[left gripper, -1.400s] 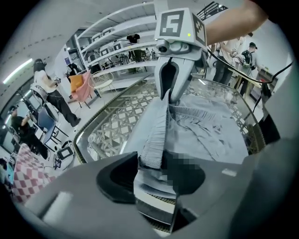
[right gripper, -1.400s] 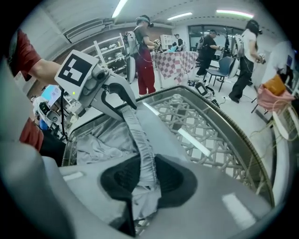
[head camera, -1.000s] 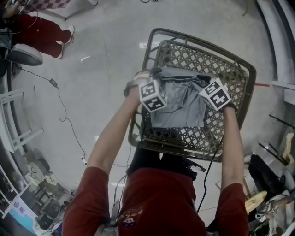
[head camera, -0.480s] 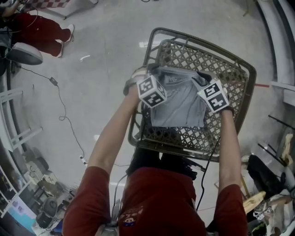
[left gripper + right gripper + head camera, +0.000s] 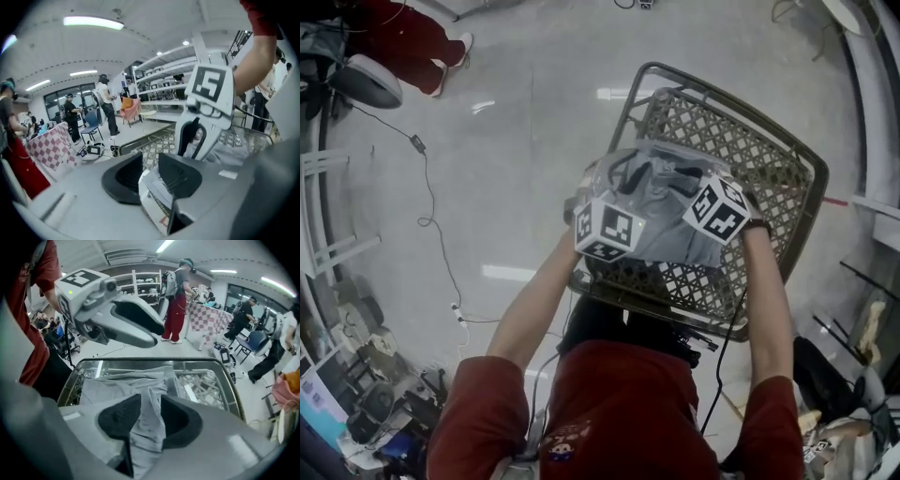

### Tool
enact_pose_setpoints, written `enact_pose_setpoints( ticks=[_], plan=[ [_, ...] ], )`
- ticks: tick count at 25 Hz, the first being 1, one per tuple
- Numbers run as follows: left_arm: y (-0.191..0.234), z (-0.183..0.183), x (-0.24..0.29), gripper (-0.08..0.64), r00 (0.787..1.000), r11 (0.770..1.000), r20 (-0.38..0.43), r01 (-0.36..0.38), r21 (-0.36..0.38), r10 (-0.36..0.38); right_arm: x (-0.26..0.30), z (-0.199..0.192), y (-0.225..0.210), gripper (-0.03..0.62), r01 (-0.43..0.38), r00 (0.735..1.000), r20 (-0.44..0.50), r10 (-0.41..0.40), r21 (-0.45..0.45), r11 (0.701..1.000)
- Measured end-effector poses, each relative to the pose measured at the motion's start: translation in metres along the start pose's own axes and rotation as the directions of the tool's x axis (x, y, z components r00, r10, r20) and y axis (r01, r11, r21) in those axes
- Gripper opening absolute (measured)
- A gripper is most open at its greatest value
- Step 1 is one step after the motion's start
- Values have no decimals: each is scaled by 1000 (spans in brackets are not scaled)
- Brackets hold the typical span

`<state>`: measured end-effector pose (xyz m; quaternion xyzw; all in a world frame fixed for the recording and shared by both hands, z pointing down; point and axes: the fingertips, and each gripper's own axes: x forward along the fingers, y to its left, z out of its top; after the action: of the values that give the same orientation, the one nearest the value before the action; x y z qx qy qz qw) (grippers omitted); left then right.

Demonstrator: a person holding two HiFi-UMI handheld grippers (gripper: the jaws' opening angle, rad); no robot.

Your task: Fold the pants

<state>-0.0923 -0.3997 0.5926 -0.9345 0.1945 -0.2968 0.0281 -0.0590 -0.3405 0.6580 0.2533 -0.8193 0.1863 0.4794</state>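
In the left gripper view, the left gripper (image 5: 150, 170) is pinching a pale edge of the light grey fabric pants (image 5: 153, 196). A ribbed band and a small label with red print are showing between the two black pads. Its jaws have just been closing and are now standing only narrowly apart, with the cloth pressed between them.

In the right gripper view, the right gripper (image 5: 151, 403) is clamping a bunched ridge of the same grey cloth. Its jaws are part-way apart, with the fold filling the gap from pad to pad. Beyond the jaws the rest of the garment is trailing down, wrinkled, onto the dark-framed table with a glass top over brown lattice (image 5: 197, 360).

In the head view, the person in the red shirt (image 5: 628, 412) is holding both grippers over the near half of that table, the left at the garment's left end and the right at its right end. The pants are hanging between the two grippers in a crumpled span, and their lower edge is lying against the table top. The shiny grey floor (image 5: 506, 141) is showing around the table.
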Motion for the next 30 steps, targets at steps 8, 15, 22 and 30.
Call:
enact_pose_setpoints(
  ticks=[8,15,22,30],
  plan=[
    [7,32,-55,6,960,973,213,-145,-179,182,32,-4,9,100,-106,981,-171,89,-89,990],
    [10,26,-66,6,948,959,232,-164,-230,217,22,5,6,12,-86,988,-136,78,-54,995],
    [12,31,-68,6,943,963,254,-160,-218,214,17,26,-29,12,-3,998,-69,2,-9,1000],
    [11,21,-65,6,952,962,245,-120,-246,182,48,17,-45,34,54,989,-137,-48,44,998]
  ],
)
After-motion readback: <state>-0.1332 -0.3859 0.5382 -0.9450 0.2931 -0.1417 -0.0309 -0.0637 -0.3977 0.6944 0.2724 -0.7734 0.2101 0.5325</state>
